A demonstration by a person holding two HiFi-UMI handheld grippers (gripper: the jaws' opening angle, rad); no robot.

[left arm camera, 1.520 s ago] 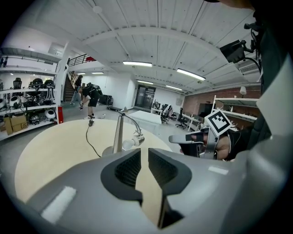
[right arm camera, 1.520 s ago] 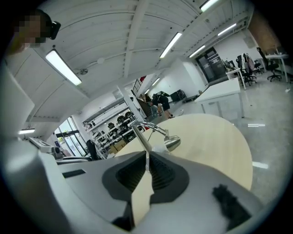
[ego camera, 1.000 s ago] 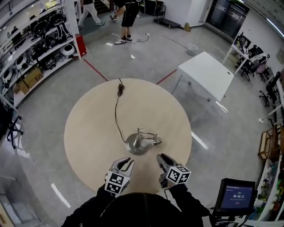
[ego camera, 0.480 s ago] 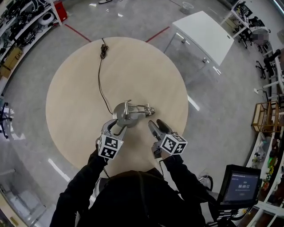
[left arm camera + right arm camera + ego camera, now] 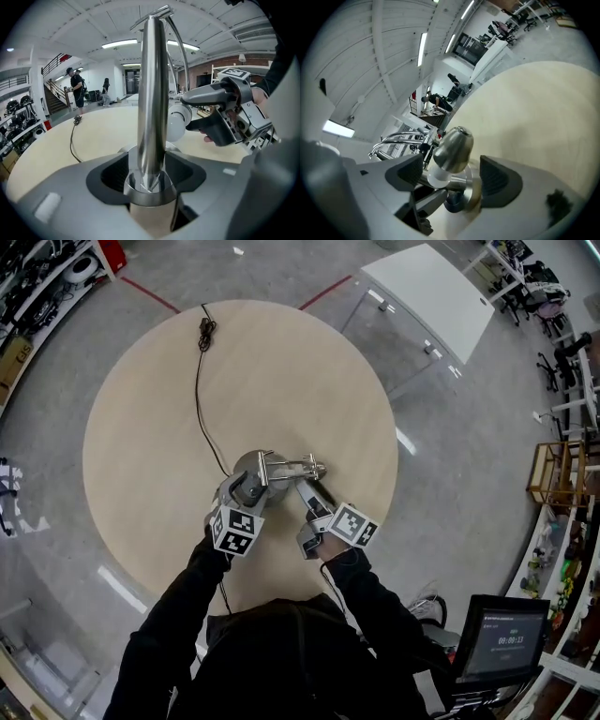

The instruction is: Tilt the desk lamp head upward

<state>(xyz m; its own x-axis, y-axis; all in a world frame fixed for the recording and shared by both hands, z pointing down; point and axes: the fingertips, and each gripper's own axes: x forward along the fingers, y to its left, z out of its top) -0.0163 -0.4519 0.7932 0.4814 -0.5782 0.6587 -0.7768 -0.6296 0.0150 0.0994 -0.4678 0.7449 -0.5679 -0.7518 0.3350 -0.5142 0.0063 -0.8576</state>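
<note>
The left gripper (image 5: 149, 178) holds nothing: its jaws stand well apart, having just been opening, and the desk lamp's upright post (image 5: 152, 93) rises between the pads without being pressed. Just beside it, the right gripper (image 5: 450, 174), jaws likewise just opened wide, straddles the lamp head (image 5: 452, 147) without pinching it. The lamp's base (image 5: 246, 468) sits near the middle of the round table (image 5: 281, 352), and its cord (image 5: 198, 381) trails off to the far edge.

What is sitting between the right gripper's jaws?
The desk lamp's head, in the right gripper view; the right gripper has just been opening, jaws apart around it.
</note>
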